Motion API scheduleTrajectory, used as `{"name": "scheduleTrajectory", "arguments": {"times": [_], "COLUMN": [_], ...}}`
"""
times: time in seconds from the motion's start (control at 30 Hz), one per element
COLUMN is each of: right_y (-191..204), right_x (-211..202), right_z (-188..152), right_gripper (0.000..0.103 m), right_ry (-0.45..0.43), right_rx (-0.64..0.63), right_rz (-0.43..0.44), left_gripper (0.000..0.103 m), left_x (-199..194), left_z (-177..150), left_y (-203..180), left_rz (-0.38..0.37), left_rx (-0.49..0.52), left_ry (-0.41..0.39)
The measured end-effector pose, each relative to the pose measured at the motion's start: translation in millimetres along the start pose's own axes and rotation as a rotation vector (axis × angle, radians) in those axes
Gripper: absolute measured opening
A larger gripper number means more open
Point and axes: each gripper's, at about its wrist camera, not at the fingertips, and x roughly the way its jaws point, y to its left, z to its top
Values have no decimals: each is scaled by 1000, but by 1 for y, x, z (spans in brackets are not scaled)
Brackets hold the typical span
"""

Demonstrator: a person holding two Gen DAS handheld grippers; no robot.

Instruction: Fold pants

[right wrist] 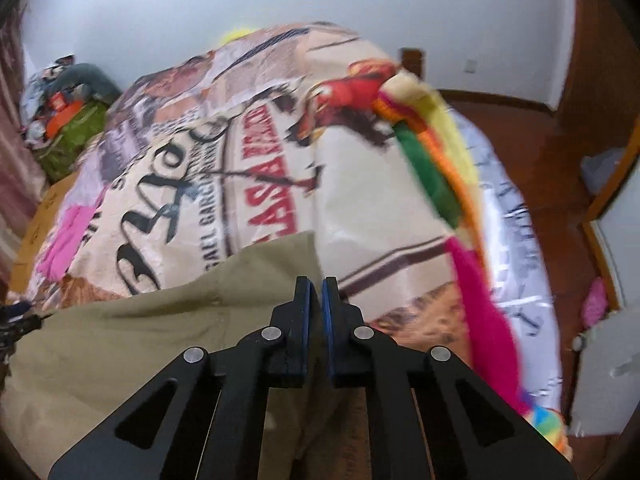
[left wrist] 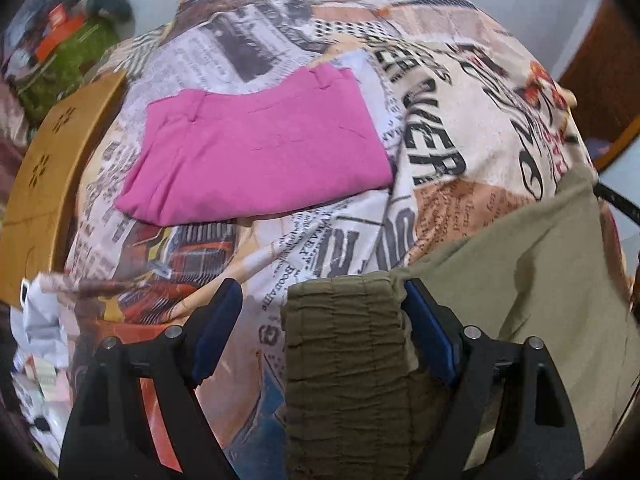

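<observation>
Newsprint-patterned bedding covers the bed, and the olive pants lie on its near edge, closest to both cameras. Right at the lens of the left wrist view, the left gripper has its fingers spread wide, with the gathered elastic waistband of the olive pants bunched between them; the cloth touches the blue pad on one side and stands clear of the other. In the right wrist view, the right gripper has its fingers pressed nearly together above the smooth leg cloth of the olive pants; whether any fabric is pinched between them I cannot tell. Beyond the waistband, farther up the bed, a folded pink garment lies flat. A multicoloured plush blanket is draped along the bed's far side from the olive pants, and a wooden headboard stands past the pink garment.
</observation>
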Motion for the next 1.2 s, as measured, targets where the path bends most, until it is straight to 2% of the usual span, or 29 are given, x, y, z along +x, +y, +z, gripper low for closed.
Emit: {"name": "scheduleTrajectory", "arguments": {"times": [0.03, 0.07, 0.13, 0.2, 0.23, 0.27, 0.3, 0.33, 0.37, 0.47, 0.63, 0.73, 1.03, 1.2], "right_y": [-2, -4, -8, -1, 6, 16, 25, 32, 40, 60, 74, 65, 21, 23], "right_x": [-9, -15, -30, -38, -41, -43, -45, -45, -44, -31, -1, -7, -45, -72], "right_z": [1, 2, 2, -1, -4, -7, -13, -18, -23, -41, -66, -72, -101, -111], "right_gripper": [6, 6, 6, 13, 25, 43, 52, 66, 71, 72, 72, 82, 82, 82], "right_ry": [-21, -29, -10, 41, 61, 73, 89, 101, 121, 221, 388, 383, 361, 312], "right_rx": [0, 0, 25, -2, -31, -52, -73, -82, -89, -115, -196, -181, -50, -67], "right_rz": [-53, -57, 14, 83, 101, 122, 158, 180, 211, 285, 261, 246, 255, 175], "left_gripper": [83, 83, 83, 83, 83, 83, 83, 83, 83, 83, 84, 88, 91, 93], "left_x": [-5, -11, -25, -38, -42, -46, -49, -51, -51, -47, -27, -28, -40, -55], "left_z": [0, 1, 2, 4, 5, 5, 4, 4, 3, -6, -26, -33, -46, -54], "left_y": [1, 1, 1, -2, -4, -6, -11, -14, -20, -38, -60, -59, -47, -41], "left_rz": [9, 20, 42, 31, 23, 11, -4, -12, -24, -39, -11, 10, 43, 73], "left_rx": [-15, -23, -25, -12, -8, -3, 9, 19, 35, 99, 199, 201, 179, 168], "left_ry": [-13, -28, -68, -93, -99, -102, -101, -98, -93, -59, 21, 7, -8, -25]}}
